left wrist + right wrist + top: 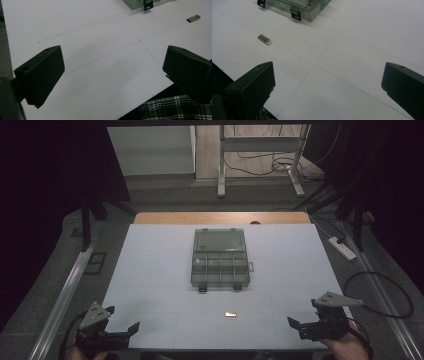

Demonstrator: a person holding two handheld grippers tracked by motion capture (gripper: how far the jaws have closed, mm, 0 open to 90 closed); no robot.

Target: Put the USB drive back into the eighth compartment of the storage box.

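A clear plastic compartment box [220, 259] lies open in the middle of the white table [150, 270], its lid folded back and two black latches at its front. A small metal USB stick [230, 314] lies on the sheet in front of it, also seen as the stick [193, 18] and the stick [264, 39] in the gripper views. My left gripper [131, 330] rests at the near left corner, open and empty. My right gripper [296, 326] rests at the near right corner, open and empty. Both are well apart from the stick.
A wooden strip [220, 217] edges the table's far side. A white power strip [342, 247] and cables lie on the floor at the right. A metal rail [65, 290] runs along the left. Checked cloth [175, 110] shows below the near edge.
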